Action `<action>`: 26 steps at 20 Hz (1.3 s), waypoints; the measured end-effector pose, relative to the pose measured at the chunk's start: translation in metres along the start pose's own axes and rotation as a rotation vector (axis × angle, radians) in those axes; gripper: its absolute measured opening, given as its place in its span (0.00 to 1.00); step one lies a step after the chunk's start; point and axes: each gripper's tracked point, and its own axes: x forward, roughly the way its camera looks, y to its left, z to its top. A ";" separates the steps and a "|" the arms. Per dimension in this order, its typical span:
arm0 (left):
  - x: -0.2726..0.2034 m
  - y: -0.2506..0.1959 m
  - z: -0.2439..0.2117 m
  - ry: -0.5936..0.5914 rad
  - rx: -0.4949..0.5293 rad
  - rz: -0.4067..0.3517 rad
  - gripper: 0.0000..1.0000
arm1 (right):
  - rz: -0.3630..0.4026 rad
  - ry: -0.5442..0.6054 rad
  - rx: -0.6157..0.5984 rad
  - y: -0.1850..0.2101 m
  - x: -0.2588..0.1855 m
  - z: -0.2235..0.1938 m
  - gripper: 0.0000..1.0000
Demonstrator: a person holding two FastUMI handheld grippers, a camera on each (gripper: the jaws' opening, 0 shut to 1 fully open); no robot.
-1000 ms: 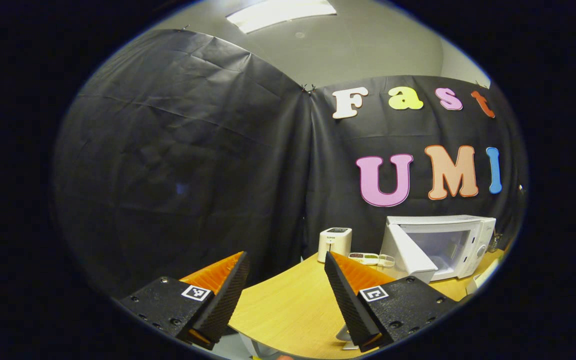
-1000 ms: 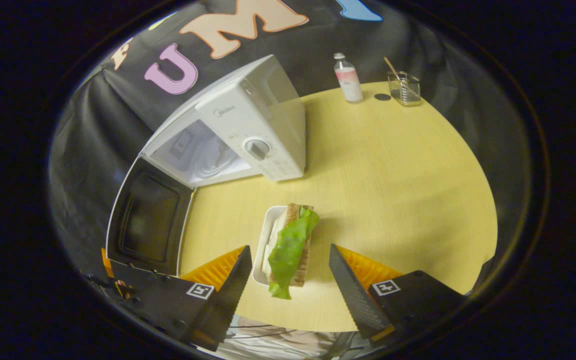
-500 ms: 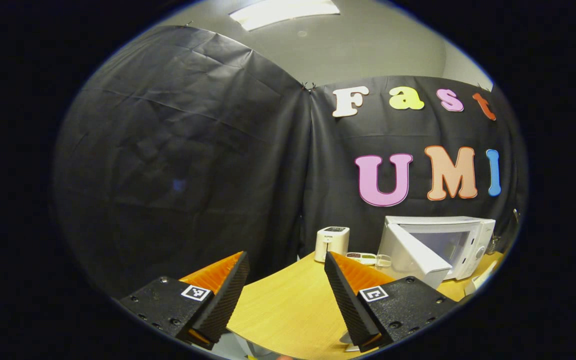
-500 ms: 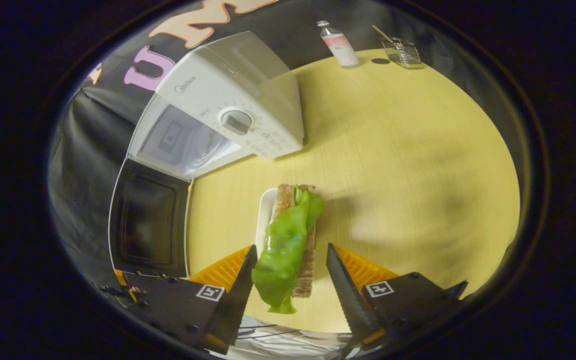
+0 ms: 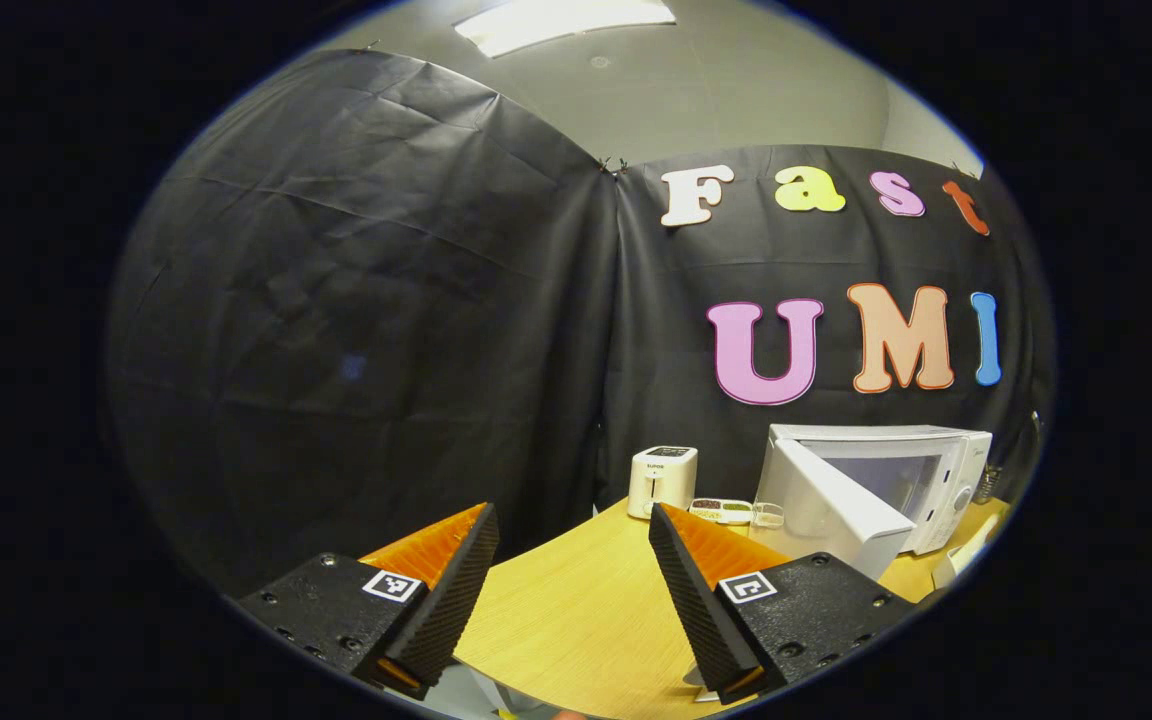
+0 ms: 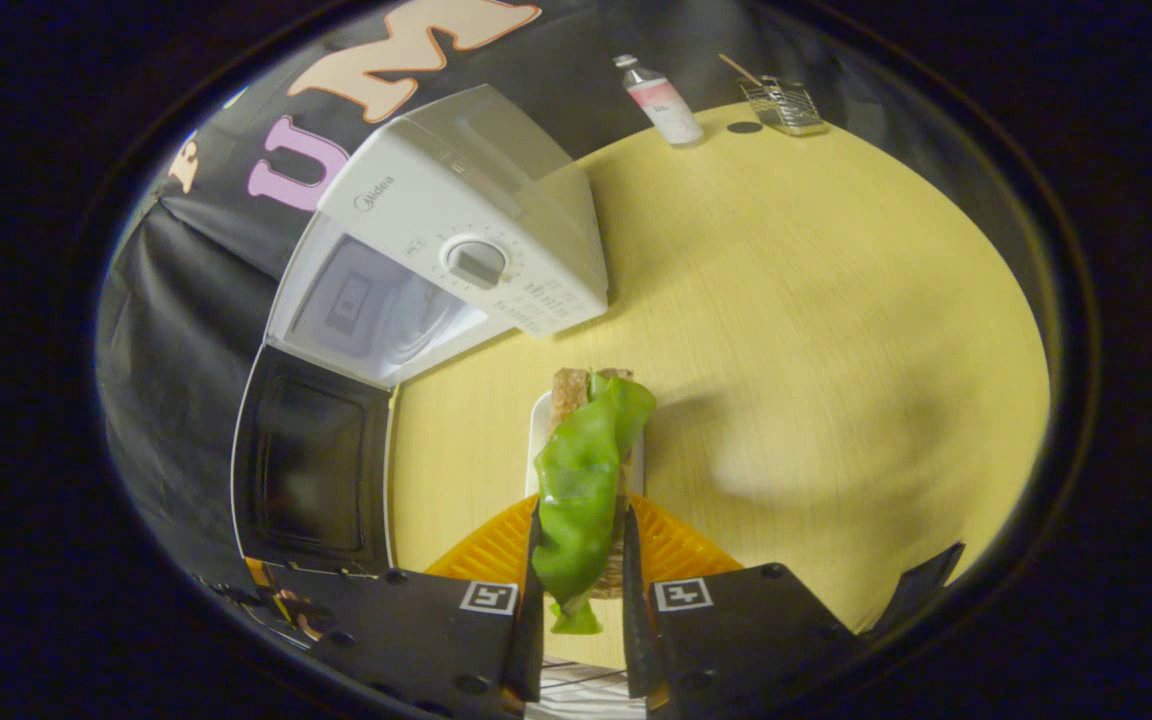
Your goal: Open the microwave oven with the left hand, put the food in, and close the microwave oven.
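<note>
Wooden table [image 6: 816, 300] carries everything. Left gripper [image 5: 573, 590] spread wide, empty, parked clear. Microwave [image 6: 476, 225] at 11 o'clock, door [image 6: 311, 465] swung open for loading. Right gripper [image 6: 581, 600] pinched onto sandwich [image 6: 586, 470], apparently both fingers touching; white tray [image 6: 539, 440] underneath.

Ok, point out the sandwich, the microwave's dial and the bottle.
sandwich [image 6: 581, 480], right gripper view, on its lettuce leaf.
dial [image 6: 476, 263], right gripper view, on the knob's face.
bottle [image 6: 663, 98], right gripper view, on its label.
</note>
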 end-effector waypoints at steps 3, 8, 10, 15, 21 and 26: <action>0.000 0.003 0.003 -0.005 0.004 0.004 0.88 | 0.083 -0.054 0.010 0.024 -0.021 0.006 0.35; -0.002 0.004 0.004 -0.006 0.009 0.006 0.88 | 0.233 -0.156 0.024 0.081 -0.057 0.007 0.35; -0.001 0.003 0.002 -0.004 0.010 0.001 0.93 | 0.295 -0.196 0.027 0.108 -0.061 0.000 0.35; 0.001 0.012 0.000 0.005 0.021 0.020 0.93 | 0.416 -0.354 0.088 0.171 -0.053 -0.018 0.35; -0.001 0.016 0.000 0.009 0.026 0.022 0.88 | 0.450 -0.574 0.261 0.219 -0.001 -0.015 0.34; 0.000 0.019 -0.006 0.026 0.021 0.028 0.88 | 0.352 -0.701 0.290 0.239 0.054 0.021 0.34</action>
